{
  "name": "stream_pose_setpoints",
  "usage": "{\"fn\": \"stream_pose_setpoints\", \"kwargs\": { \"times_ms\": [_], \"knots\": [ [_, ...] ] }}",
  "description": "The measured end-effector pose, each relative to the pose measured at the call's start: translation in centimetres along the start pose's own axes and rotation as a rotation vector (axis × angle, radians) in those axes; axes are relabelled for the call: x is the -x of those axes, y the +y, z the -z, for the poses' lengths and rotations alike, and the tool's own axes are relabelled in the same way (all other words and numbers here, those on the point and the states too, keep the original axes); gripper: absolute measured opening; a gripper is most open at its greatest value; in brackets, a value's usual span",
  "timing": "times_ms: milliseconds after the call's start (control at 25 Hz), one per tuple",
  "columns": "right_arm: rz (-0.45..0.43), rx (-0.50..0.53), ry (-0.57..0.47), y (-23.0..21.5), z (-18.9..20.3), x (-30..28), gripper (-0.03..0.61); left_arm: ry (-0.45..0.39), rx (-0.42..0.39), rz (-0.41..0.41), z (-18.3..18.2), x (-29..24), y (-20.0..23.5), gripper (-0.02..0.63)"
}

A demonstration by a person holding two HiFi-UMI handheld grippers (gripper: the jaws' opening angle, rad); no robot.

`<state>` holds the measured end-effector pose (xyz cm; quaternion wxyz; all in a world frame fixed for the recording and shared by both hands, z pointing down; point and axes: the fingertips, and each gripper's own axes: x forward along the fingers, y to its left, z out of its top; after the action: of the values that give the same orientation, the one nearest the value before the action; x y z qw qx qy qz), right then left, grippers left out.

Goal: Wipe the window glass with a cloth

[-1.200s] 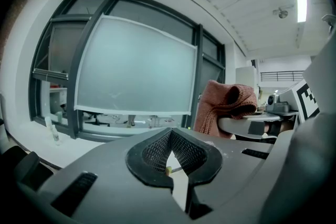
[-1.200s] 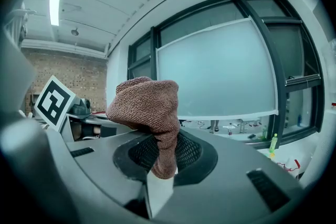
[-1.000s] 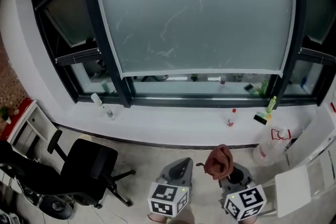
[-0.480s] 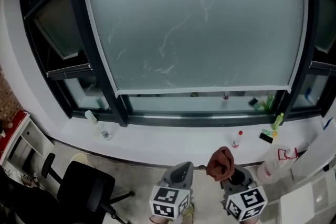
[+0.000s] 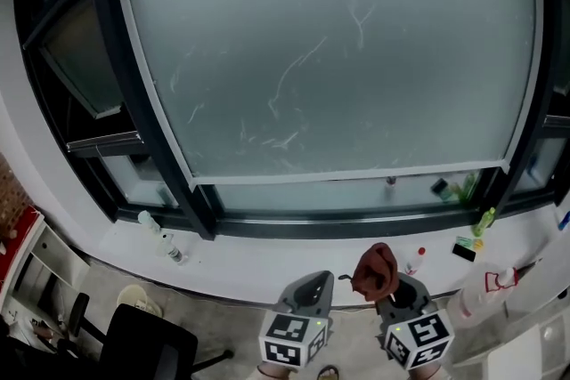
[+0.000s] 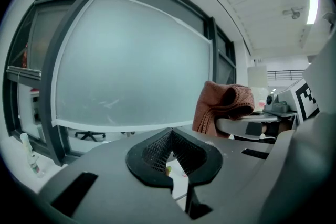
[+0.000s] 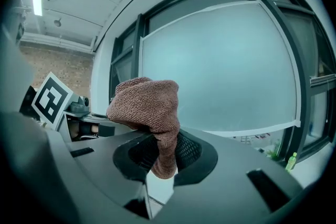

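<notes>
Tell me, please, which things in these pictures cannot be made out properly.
- What lies behind the window glass: blurred by its frosting, in every view.
- Bottles on the sill: too small in the head view to identify.
- Cloth: full extent unclear, bunched up in the right tongs, all views.
- Office chair: cut off by the head view's bottom edge.

Two grippers were counted: the left gripper [image 5: 312, 287] and the right gripper [image 5: 396, 291]. There was one cloth [image 5: 376, 267], one frosted window pane [image 5: 329, 58], one black chair [image 5: 147, 347], and two clear bottles [image 5: 148, 222] [image 5: 174, 252] at the left of the sill [image 5: 267, 267].
</notes>
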<state>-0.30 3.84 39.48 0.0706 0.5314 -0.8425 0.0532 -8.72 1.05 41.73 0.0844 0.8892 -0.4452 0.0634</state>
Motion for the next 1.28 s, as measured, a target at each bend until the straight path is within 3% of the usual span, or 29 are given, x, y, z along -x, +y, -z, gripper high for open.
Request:
{"fn": "stream_pose_setpoints", "kwargs": {
  "times_ms": [720, 1280],
  "knots": [
    [0.038, 0.051, -0.040, -4.3, -3.0, -10.6, 0.048, 0.006, 0.003, 0.035, -2.6, -8.8, 6.4, 0.005],
    [0.021, 0.138, -0.174, -10.7, -12.1, -20.1, 0.048, -0.036, -0.081, 0.017, -9.3, -18.2, 10.3, 0.005]
  ]
}}
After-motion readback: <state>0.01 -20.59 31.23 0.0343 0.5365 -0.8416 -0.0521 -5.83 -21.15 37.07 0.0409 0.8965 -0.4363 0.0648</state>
